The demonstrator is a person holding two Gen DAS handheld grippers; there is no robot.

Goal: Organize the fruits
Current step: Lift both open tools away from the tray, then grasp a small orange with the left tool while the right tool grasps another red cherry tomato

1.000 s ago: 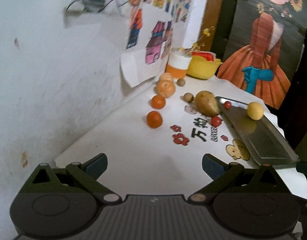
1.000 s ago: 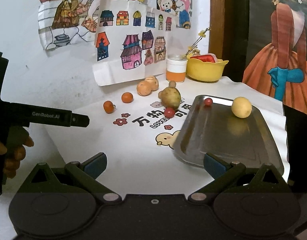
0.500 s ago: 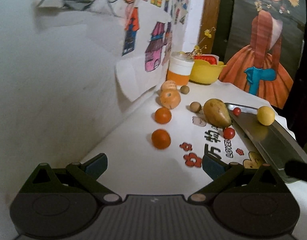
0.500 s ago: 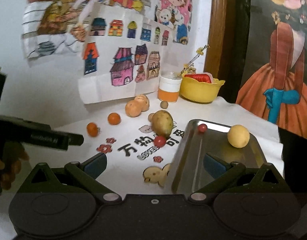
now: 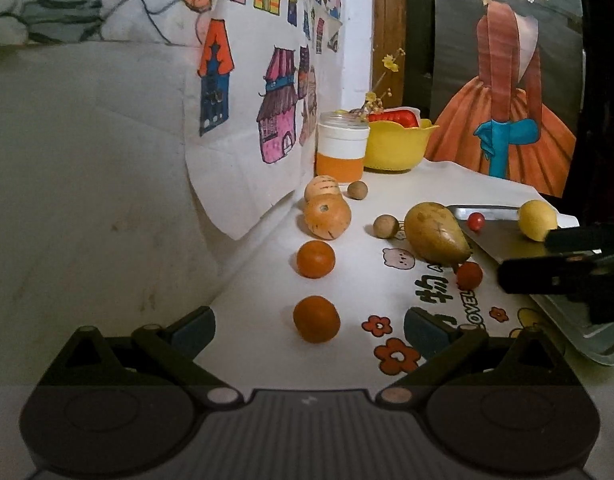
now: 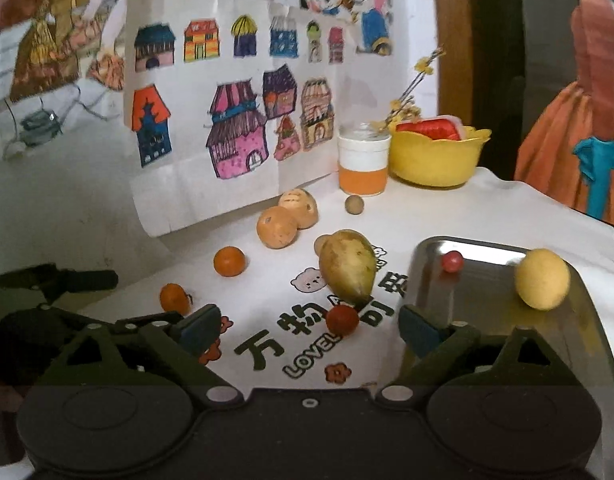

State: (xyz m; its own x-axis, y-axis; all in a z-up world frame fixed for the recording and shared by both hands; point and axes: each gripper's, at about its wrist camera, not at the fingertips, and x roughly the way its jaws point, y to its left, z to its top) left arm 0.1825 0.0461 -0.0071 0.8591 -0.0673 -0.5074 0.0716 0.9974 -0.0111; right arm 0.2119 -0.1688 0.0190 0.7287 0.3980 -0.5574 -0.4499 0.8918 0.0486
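While both claws gape empty, the near orange (image 5: 316, 319) lies dead ahead of the left claw (image 5: 309, 326), closer than the right claw (image 6: 309, 326)

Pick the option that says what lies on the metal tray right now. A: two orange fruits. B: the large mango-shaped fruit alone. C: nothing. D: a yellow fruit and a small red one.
D: the right wrist view shows the yellow fruit and the small red fruit resting on the metal tray, apart from each other.
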